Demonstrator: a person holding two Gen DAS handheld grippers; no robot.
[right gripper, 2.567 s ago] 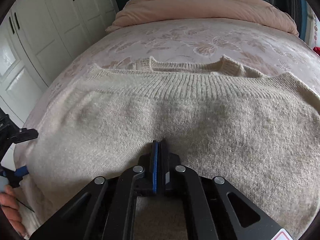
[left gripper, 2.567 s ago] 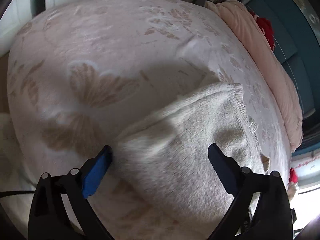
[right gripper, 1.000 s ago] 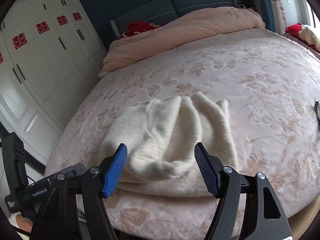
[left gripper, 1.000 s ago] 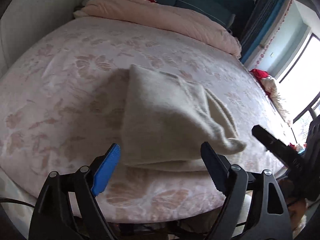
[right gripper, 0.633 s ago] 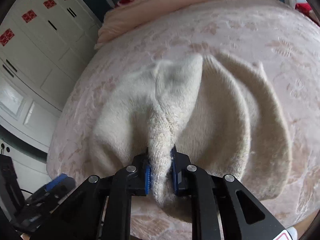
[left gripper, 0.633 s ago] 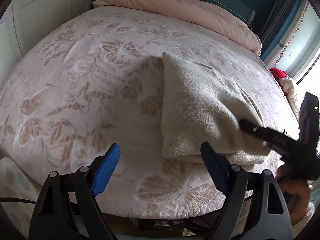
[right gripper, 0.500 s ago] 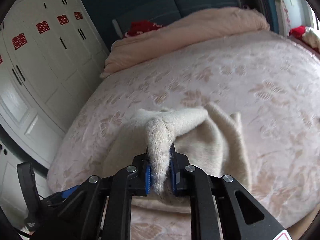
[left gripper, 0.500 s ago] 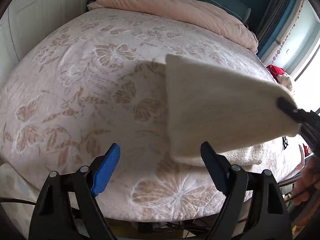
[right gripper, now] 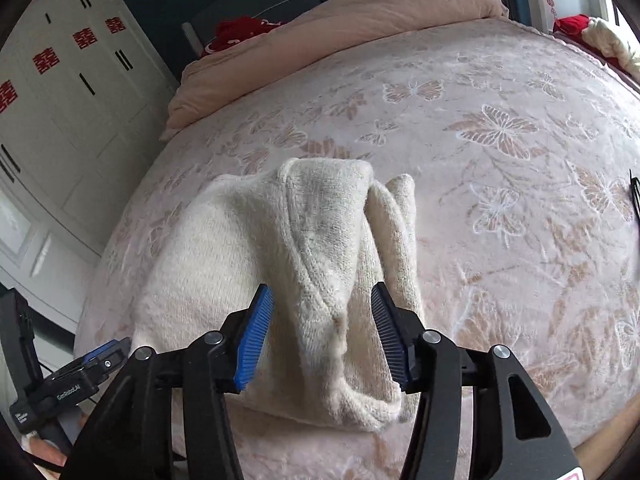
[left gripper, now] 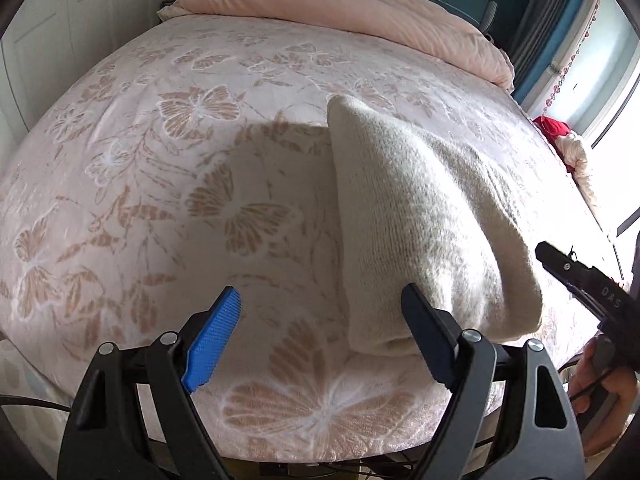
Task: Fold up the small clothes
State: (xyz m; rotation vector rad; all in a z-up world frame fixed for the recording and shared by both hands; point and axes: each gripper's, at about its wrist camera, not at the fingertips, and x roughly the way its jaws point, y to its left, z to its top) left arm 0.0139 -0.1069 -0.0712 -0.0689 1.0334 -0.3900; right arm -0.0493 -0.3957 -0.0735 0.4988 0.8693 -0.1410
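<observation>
A: Where was the sweater (right gripper: 304, 280)?

B: It lay folded in a cream bundle on the butterfly-patterned bedspread (left gripper: 160, 184), near the foot edge of the bed. One knitted flap with a seam ran along the top of the bundle toward the right gripper (right gripper: 322, 320).

A: Did that gripper have it?

B: Its jaws were opening. The flap lay between the blue pad and the black one, but neither pad pressed on it, so the cloth was released.

A: And the left gripper (left gripper: 320, 316)?

B: Spread wide and holding nothing. It pointed steeply down over bare bedspread, with its black finger just in front of the bundle's near left corner. I could not tell whether that finger brushed the knit.

A: Anything beyond?

B: A hand (left gripper: 600, 380) gripped the right tool's handle at the edge of the left view. A pink duvet (right gripper: 360, 12) was heaped at the head of the bed, and white wardrobes (right gripper: 60, 92) stood along the side.
</observation>
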